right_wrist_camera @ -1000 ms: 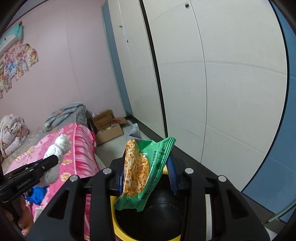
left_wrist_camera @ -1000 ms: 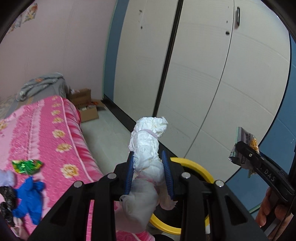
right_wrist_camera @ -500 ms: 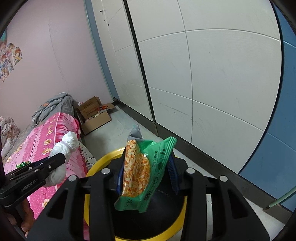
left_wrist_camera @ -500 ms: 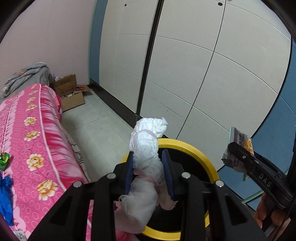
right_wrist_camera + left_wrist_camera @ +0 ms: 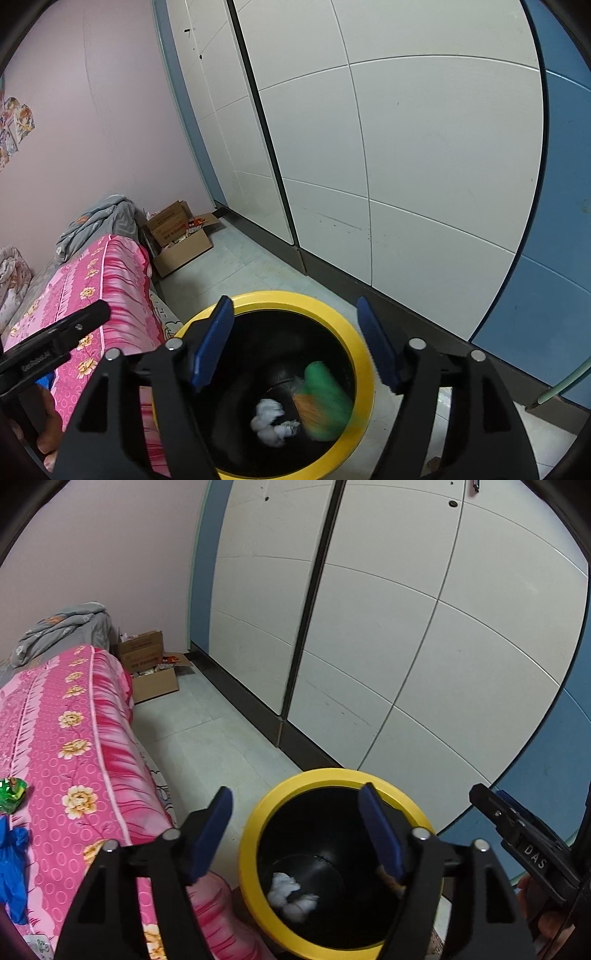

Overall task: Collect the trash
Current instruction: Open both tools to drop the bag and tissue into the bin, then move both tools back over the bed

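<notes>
A black bin with a yellow rim point(image 5: 255, 827) point(image 5: 354, 332) stands on the floor beside the pink bed. My left gripper point(image 5: 295, 830) is open and empty above the bin. A crumpled white tissue wad point(image 5: 290, 895) point(image 5: 269, 419) lies at the bin's bottom. My right gripper point(image 5: 295, 339) is open and empty above the bin. A green and orange snack packet point(image 5: 323, 398) is blurred, falling inside the bin. In the left wrist view, the right gripper's fingers point(image 5: 517, 823) show at the right. A green wrapper point(image 5: 13, 794) and a blue glove point(image 5: 11, 867) lie on the bed.
The bed with the pink flowered cover point(image 5: 62, 746) point(image 5: 107, 288) fills the left. An open cardboard box point(image 5: 151, 668) point(image 5: 181, 240) sits on the floor beyond it. White wardrobe doors point(image 5: 406, 627) run along the right. A grey blanket point(image 5: 62, 624) lies at the bed's far end.
Both grippers opened above the bin. The white tissue wad dropped from the left gripper to the bin's bottom. The snack packet left the right gripper and is falling into the bin.
</notes>
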`<state>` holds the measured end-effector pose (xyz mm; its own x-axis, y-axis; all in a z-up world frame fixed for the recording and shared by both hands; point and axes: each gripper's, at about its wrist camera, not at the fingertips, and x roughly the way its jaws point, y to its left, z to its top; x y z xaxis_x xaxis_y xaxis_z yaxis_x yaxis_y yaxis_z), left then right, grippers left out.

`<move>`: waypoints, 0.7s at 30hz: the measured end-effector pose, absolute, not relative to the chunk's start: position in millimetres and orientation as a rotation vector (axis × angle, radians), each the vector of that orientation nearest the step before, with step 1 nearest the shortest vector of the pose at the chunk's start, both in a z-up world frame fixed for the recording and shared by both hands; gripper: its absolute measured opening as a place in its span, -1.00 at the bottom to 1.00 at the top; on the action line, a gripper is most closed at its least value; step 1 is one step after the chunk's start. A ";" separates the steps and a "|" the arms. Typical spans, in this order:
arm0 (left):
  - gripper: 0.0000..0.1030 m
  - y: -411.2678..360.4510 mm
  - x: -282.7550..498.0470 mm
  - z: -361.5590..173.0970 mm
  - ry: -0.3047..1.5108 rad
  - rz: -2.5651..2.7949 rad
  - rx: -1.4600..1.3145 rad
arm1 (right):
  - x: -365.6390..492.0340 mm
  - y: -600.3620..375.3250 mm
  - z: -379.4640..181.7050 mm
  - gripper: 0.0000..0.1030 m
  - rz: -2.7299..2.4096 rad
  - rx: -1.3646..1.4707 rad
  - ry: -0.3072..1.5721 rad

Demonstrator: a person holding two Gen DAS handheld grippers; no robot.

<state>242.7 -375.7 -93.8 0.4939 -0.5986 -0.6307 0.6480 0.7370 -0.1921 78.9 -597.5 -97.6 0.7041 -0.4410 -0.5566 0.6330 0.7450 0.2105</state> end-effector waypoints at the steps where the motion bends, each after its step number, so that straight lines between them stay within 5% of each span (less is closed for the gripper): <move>1: 0.47 -372.0 242.8 -91.9 0.730 -0.750 0.071 | 79.0 -596.3 -96.9 0.37 -0.614 0.414 0.500; 21: 0.71 -210.4 242.2 -14.7 0.558 -0.501 0.015 | 74.8 -509.2 -12.6 0.60 -0.408 0.353 0.397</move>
<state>242.2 -210.4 -14.7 0.7315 -0.4515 -0.5110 0.4597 0.8800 -0.1194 74.8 -509.2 -12.6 0.8438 -0.3109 -0.4375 0.4460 0.8596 0.2493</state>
